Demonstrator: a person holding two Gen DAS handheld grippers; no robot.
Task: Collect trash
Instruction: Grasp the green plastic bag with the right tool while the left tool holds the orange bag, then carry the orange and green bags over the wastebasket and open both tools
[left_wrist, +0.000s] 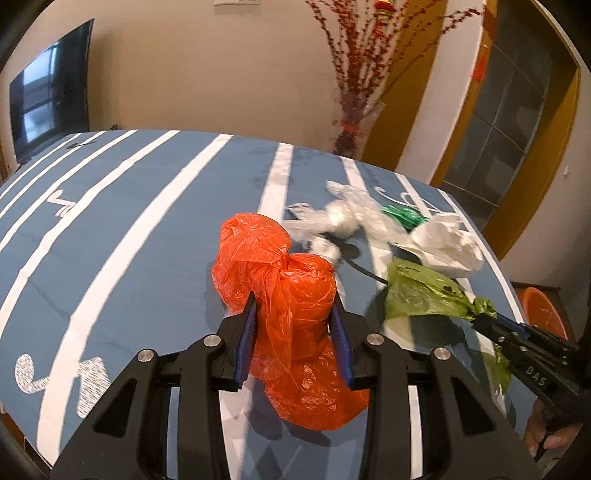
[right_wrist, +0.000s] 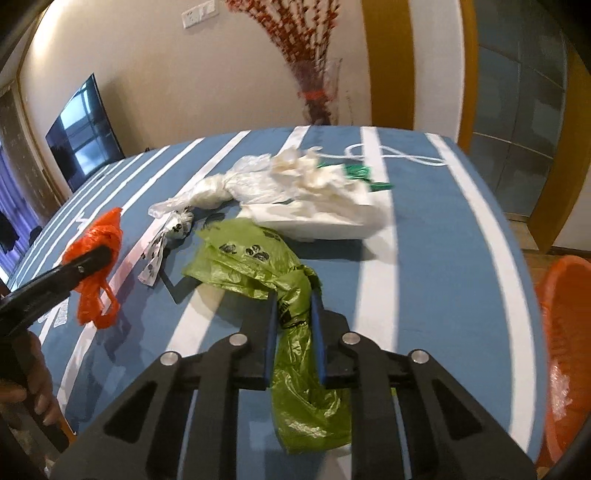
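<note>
The left gripper (left_wrist: 293, 302) clamps the knotted neck of an orange bag (left_wrist: 280, 291) on the blue striped tablecloth (left_wrist: 147, 229). Right of it, the right gripper (right_wrist: 293, 306) pinches a green bag (right_wrist: 255, 266) (paw prints on it). White bags (right_wrist: 314, 199) lie beyond; an orange bin (right_wrist: 565, 332) stands beside the table.

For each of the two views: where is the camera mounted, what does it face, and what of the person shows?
Left wrist: on the left gripper, facing its knotted orange plastic bag; the right gripper shows.
Right wrist: on the right gripper, facing its crumpled green plastic bag; the left gripper shows.
Shared: both bags, blue striped tabletop, white bags.
</note>
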